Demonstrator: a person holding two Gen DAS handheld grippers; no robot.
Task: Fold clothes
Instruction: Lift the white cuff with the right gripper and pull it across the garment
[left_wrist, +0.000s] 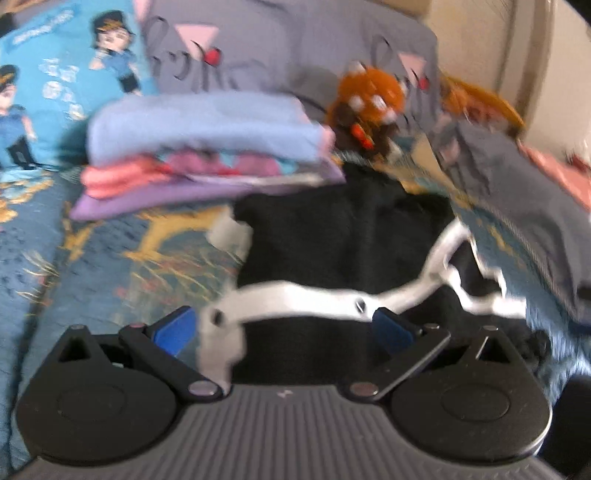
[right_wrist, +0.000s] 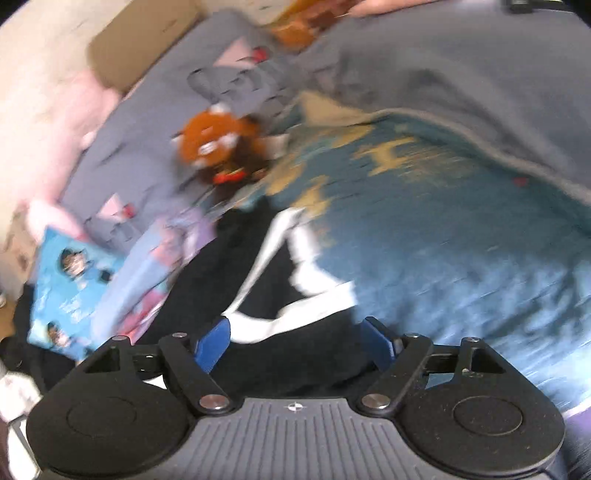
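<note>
A black garment with a white printed design (left_wrist: 332, 240) lies on the blue patterned bedspread (left_wrist: 110, 266). It also shows in the right wrist view (right_wrist: 266, 288). My left gripper (left_wrist: 284, 328) is open just above its near edge, blue pads (left_wrist: 177, 328) apart. My right gripper (right_wrist: 295, 343) is open over the garment's near part, blue pads (right_wrist: 214, 343) apart and holding nothing. Both views are blurred by motion.
A stack of folded clothes (left_wrist: 207, 147) in blue, pink and purple sits behind the black garment, also in the right wrist view (right_wrist: 147, 280). An orange plush toy (left_wrist: 369, 107) sits by grey pillows (left_wrist: 258, 48). A grey blanket (right_wrist: 461, 74) lies at right.
</note>
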